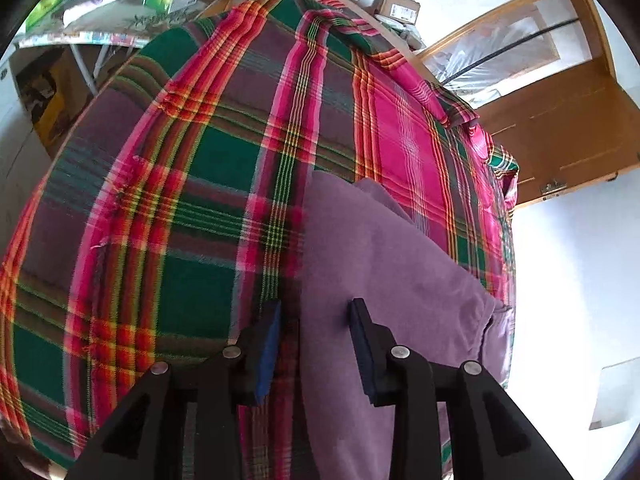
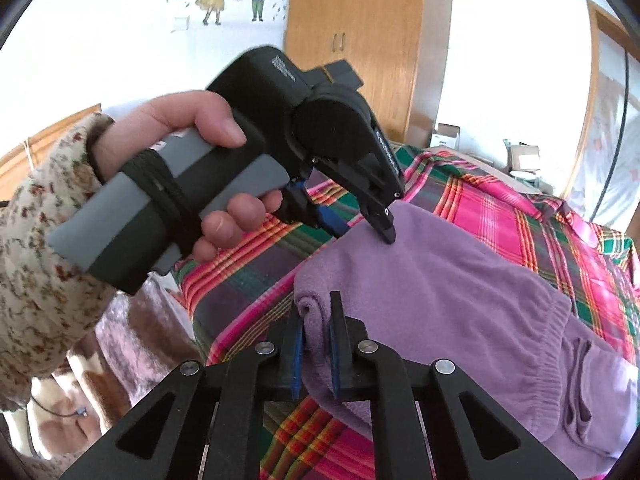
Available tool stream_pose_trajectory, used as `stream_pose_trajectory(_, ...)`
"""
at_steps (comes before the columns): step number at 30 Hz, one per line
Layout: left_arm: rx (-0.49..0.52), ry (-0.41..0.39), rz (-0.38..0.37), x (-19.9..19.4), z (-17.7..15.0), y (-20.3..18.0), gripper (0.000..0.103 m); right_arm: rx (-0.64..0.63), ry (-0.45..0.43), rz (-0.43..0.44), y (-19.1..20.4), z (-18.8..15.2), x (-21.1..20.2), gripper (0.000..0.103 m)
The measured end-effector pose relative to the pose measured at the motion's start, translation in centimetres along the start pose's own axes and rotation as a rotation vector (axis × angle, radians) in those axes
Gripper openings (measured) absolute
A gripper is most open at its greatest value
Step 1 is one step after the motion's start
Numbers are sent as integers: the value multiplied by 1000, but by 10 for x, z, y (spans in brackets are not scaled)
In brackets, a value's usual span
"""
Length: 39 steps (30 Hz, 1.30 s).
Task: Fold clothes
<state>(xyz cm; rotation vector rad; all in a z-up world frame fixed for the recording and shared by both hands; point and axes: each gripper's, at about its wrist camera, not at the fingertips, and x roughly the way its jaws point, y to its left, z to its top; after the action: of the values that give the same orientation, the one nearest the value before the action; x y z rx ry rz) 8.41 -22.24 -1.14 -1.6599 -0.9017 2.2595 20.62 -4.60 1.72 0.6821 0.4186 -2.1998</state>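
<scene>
A purple fleece garment (image 2: 440,292) lies spread on a plaid bedcover (image 2: 520,216). My right gripper (image 2: 316,332) is shut on a rolled fold at the garment's near left corner, with cloth bunched between the blue pads. A hand in a floral sleeve holds my left gripper (image 2: 360,228) over the garment's far left edge. One black fingertip (image 2: 388,234) touches the purple cloth. In the left wrist view my left gripper (image 1: 316,320) stands open astride the edge of the purple garment (image 1: 380,260), one finger over the plaid bedcover (image 1: 180,200), the other over the cloth.
A wooden wardrobe (image 2: 360,40) stands against the far wall and a wooden door (image 1: 560,100) stands beside the bed. Cardboard boxes (image 1: 396,6) and a cluttered table (image 1: 120,12) sit beyond the bed. A brown and white fleece blanket (image 2: 120,340) hangs at the bed's left side.
</scene>
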Motion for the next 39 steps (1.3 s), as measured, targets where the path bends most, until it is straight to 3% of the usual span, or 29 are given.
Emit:
stream_pose_trajectory(2, -24, 4, -25, 1, 3, 1, 32, 8, -14, 6, -4, 3, -4, 10)
stream_pose_trajectory(4, -41, 5, -49, 0, 4, 0, 21, 20, -29, 7, -10, 5, -9, 10)
stream_pose_trajectory(9, -16, -39, -70, -12, 1, -17, 14, 54, -69, 21, -23, 10, -20, 10)
stream_pose_trajectory(19, 87, -149, -144, -50, -9, -81, 13, 122, -197, 24, -50, 17, -64, 10)
stream_pose_trajectory(39, 234, -175, -219, -51, -25, -183, 13, 270, -348, -35, -99, 6, -136, 10)
